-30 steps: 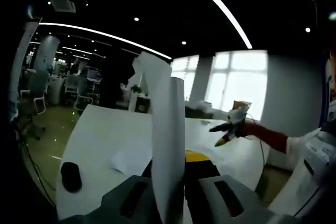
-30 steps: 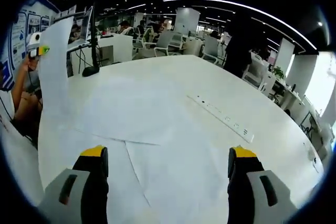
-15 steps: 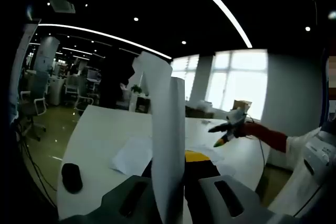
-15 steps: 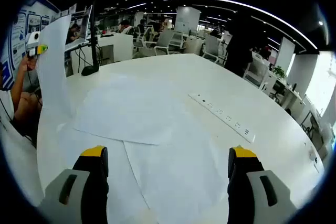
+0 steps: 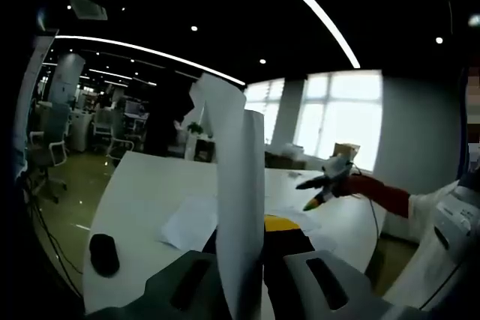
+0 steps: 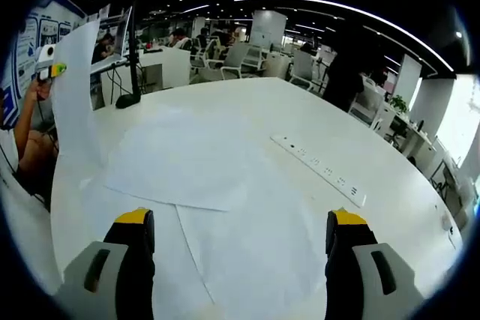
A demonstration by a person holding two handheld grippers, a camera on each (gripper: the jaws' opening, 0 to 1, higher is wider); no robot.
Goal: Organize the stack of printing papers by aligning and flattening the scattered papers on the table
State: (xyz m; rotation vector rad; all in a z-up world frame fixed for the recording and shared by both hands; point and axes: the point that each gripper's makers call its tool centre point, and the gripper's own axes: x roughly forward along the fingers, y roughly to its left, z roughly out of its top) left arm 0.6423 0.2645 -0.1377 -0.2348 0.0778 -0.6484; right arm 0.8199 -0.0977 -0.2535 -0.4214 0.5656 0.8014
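Observation:
My left gripper (image 5: 241, 254) is shut on a white sheet of paper (image 5: 238, 185) that stands upright and edge-on between its jaws, curling at the top. In the right gripper view the same sheet (image 6: 75, 103) hangs at the far left under the left gripper (image 6: 51, 64). My right gripper (image 6: 240, 224) is open above the table, its yellow-tipped fingers (image 6: 135, 221) wide apart with nothing between them. Below it lie overlapping loose sheets (image 6: 187, 159) flat on the white table (image 6: 247, 103). The right gripper (image 5: 324, 185) also shows past the held sheet, on a red sleeve.
A white power strip (image 6: 319, 170) lies on the table to the right of the sheets. A monitor on a stand (image 6: 124, 43) is at the far left edge. A black mouse (image 5: 103, 254) and another loose sheet (image 5: 191, 219) lie on the table. Office chairs and desks stand beyond.
The right gripper view has drawn back a little from the flat sheets. The left gripper keeps its hold on the upright sheet, almost still.

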